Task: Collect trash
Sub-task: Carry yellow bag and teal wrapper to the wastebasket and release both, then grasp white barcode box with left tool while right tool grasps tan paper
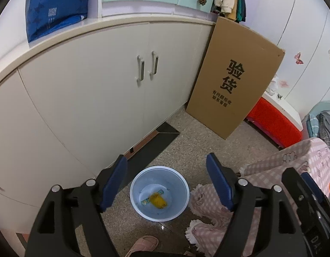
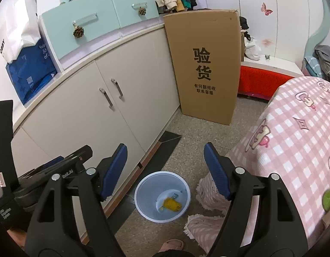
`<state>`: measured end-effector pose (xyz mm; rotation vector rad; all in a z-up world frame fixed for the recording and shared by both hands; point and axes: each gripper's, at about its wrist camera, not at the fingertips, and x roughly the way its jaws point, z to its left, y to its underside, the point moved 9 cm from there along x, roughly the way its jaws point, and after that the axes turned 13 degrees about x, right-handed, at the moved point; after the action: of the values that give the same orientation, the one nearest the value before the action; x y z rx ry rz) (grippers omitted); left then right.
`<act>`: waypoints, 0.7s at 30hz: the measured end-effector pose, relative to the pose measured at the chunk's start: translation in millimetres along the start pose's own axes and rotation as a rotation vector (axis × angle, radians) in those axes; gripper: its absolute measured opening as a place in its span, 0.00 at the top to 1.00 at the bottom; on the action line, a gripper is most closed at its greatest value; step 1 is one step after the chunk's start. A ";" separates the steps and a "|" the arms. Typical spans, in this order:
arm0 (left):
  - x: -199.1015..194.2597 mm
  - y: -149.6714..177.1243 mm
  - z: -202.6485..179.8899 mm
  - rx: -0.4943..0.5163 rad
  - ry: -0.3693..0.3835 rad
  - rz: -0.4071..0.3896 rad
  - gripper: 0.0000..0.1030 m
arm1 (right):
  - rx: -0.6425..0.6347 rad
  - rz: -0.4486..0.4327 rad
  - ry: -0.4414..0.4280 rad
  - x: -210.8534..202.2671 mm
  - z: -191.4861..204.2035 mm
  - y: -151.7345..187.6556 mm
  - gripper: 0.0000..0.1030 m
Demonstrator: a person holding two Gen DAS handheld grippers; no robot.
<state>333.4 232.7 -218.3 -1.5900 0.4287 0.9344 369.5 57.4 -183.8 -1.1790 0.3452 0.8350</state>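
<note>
A pale blue waste bin [image 1: 177, 184] [image 2: 143, 188] stands on the speckled floor between a white cabinet and a bed. At its bottom lies a yellow wrapper [image 1: 157, 200] [image 2: 171, 205] with a small printed packet beside it. My left gripper [image 1: 166, 171] hangs above the bin, jaws open, nothing between the blue pads [image 1: 114, 184]. My right gripper [image 2: 166, 160] hovers higher over the same bin, also open and holding nothing. The left tool's black body [image 2: 57, 167] shows at the lower left of the right wrist view.
A white cabinet [image 1: 89, 98] runs along the left. A tall cardboard box [image 1: 235, 85] [image 2: 205, 64] leans at its far end. A pink checked bedcover [image 2: 293, 150] fills the right and hangs to the floor. A pink slipper [image 1: 143, 244] sits just below the bin.
</note>
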 end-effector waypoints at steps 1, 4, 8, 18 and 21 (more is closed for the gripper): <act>-6.8 -0.5 -1.4 0.005 0.002 -0.008 0.27 | 0.001 -0.003 -0.001 -4.2 0.3 -0.7 0.29; -25.6 -0.7 -7.4 0.017 0.017 -0.031 0.26 | 0.004 -0.026 -0.006 -22.3 0.1 -3.6 0.28; -54.0 -0.1 -20.3 0.034 0.055 -0.068 0.25 | 0.020 -0.060 -0.010 -54.2 -5.7 -7.6 0.27; -126.6 15.9 -112.8 0.184 0.221 -0.152 0.23 | 0.101 -0.185 0.071 -161.7 -76.8 -9.5 0.26; -141.6 26.4 -153.7 0.249 0.290 -0.153 0.22 | 0.161 -0.215 0.118 -193.0 -118.7 -8.1 0.26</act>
<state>278.7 50.2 -128.3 -1.5077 0.5928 0.5128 268.7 -127.3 -99.3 -1.0948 0.3677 0.5420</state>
